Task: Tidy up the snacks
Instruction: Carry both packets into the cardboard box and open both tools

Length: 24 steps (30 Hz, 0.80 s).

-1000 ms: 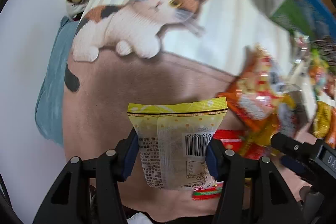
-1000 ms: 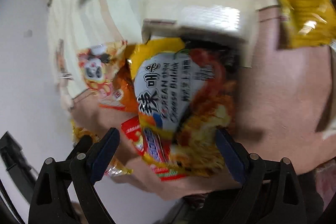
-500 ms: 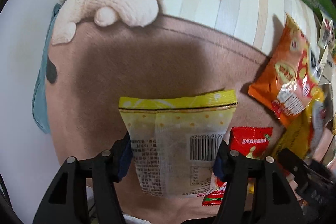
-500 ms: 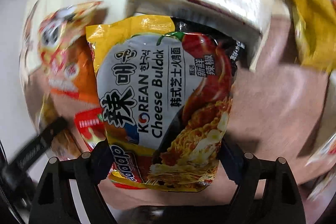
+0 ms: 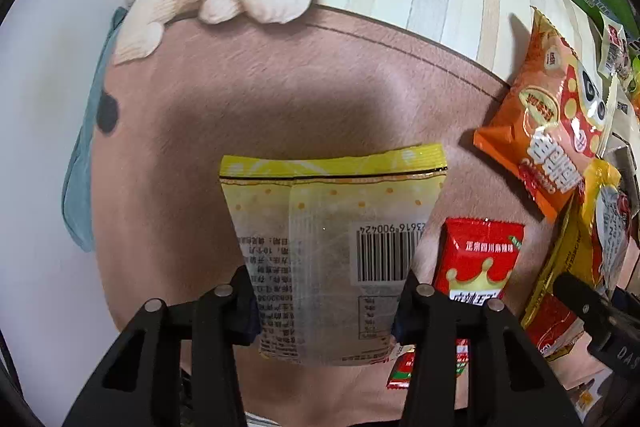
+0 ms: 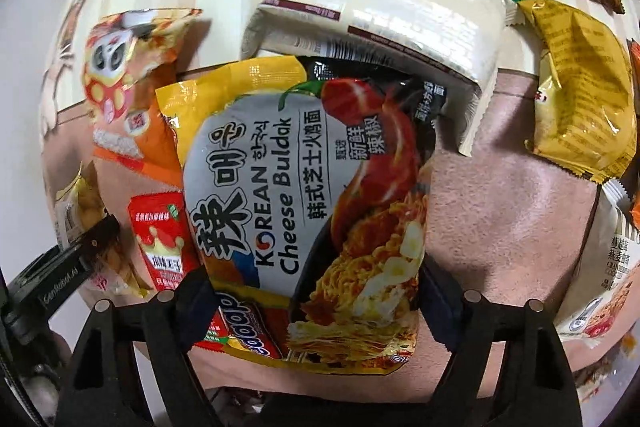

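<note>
The left gripper (image 5: pixel 326 301) pinched a yellow packet (image 5: pixel 332 251) between its jaws, barcode side up, holding it over the brown part of a cat-print mat (image 5: pixel 280 75). Just right of the yellow packet lay a red sachet (image 5: pixel 478 263), and beyond that an orange bag (image 5: pixel 540 131) sat up and to the right, near the mat's striped band. The right gripper (image 6: pixel 316 311) had its jaws closed on the sides of a noodle pack (image 6: pixel 304 203) marked "Korean Cheese Buldak". Above the noodle pack, touching its top edge, lay a cream pack (image 6: pixel 384 15); to its left were the orange bag (image 6: pixel 124 75) and the red sachet (image 6: pixel 162 239), both partly tucked behind it. A mustard bag (image 6: pixel 580 87) lay well to the noodle pack's right, apart from it.
</note>
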Tool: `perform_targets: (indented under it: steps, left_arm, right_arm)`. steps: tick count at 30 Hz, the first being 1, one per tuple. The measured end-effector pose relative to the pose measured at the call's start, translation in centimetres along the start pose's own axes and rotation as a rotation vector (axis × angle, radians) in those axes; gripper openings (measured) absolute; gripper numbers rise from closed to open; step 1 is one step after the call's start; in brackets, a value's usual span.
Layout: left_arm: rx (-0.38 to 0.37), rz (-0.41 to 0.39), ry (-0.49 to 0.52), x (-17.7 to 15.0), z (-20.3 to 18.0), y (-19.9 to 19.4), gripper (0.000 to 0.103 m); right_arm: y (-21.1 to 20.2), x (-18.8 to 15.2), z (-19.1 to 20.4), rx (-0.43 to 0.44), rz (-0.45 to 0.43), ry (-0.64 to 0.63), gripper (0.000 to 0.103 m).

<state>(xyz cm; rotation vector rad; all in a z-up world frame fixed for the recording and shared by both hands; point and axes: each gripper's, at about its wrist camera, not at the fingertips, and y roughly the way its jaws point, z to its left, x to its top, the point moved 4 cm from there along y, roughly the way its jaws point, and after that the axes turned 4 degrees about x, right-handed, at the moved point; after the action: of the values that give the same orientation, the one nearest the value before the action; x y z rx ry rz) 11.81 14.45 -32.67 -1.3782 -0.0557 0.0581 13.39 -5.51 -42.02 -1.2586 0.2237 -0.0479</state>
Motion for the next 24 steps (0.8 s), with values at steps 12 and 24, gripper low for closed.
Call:
perform_targets:
  steps: [12, 24]
  left_arm:
    - [-0.127, -0.040, 0.028, -5.4, -5.6, -6.6, 0.040]
    - [-0.292, -0.364, 0.220, 4.1, -14.3, -24.2, 0.040]
  right_arm:
    - [-8.2, -4.2, -3.6, 0.115, -0.112, -0.037, 0.086]
    - [-32.0, -0.1, -11.0, 0.211, -0.421, -0.032, 0.086]
